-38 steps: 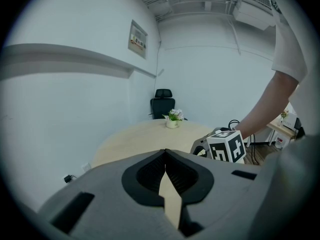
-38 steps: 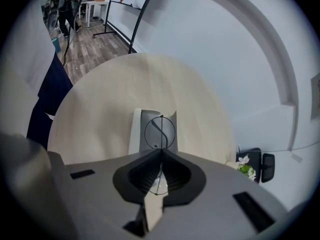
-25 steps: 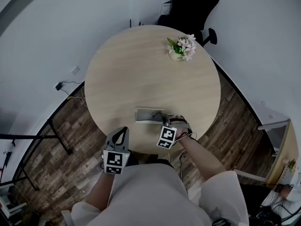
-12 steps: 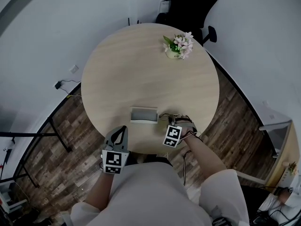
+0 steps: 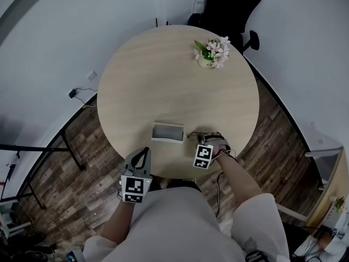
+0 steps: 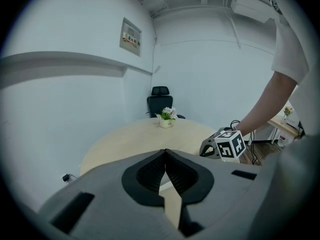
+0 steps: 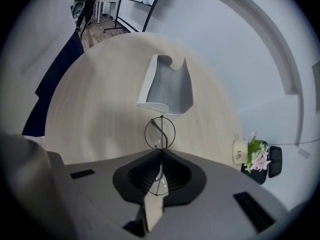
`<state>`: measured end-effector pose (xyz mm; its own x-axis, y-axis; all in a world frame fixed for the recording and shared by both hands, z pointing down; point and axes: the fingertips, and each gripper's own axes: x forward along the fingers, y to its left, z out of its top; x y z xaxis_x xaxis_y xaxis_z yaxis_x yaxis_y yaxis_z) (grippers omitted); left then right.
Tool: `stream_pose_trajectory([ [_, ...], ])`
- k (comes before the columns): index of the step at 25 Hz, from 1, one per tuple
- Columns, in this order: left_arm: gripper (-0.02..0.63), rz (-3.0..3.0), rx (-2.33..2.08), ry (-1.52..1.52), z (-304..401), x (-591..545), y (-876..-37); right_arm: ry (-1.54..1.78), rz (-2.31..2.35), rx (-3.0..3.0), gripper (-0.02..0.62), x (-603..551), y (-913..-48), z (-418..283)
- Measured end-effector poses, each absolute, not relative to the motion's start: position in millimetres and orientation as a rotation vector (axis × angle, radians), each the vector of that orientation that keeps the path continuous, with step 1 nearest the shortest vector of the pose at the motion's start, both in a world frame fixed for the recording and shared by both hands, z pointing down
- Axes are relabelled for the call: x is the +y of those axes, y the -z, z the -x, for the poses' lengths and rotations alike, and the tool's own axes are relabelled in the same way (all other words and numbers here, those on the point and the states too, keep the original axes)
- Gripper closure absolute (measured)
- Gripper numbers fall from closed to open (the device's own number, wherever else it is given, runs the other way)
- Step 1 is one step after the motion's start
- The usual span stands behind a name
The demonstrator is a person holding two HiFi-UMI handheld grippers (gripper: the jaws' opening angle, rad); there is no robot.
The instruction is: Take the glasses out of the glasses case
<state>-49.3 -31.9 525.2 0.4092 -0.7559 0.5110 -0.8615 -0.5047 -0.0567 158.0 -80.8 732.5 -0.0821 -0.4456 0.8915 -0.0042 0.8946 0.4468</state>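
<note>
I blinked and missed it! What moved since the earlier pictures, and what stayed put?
The right gripper, shut on the glasses, drew them rightward away from the case. The left gripper, shut and empty, the open case and the flowers stayed put.

You are in a small office meeting room: a round wooden table (image 5: 163,86) with a flower pot (image 5: 211,53), a black swivel chair (image 5: 229,4) at its 12 o'clock, bare white walls (image 5: 65,31), plank flooring (image 5: 76,141).

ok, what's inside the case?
Nothing visible: the case shows only bare grey lining. The glasses are out, clamped in the right hand-held gripper. The case's near rim covers a thin strip of its floor.
</note>
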Motion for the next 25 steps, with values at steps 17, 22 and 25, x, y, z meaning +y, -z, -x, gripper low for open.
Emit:
stream_pose_trajectory([
  [17,0.601,-2.427,-1.432,-0.741,46.4,-26.2,-531.8,0.417,-0.378,-1.612,0.575,-91.1,-736.8,-158.4],
  [22,0.601,-2.445,-1.420,-0.736,49.0,-26.9,-529.2,0.455,-0.412,-1.599,0.577,-91.8,-721.5,-156.5],
  [25,0.601,-2.463,-1.406,-0.728,50.5,-27.2,-526.0,0.471,-0.439,-1.594,0.580,-89.7,-709.3,-153.2],
])
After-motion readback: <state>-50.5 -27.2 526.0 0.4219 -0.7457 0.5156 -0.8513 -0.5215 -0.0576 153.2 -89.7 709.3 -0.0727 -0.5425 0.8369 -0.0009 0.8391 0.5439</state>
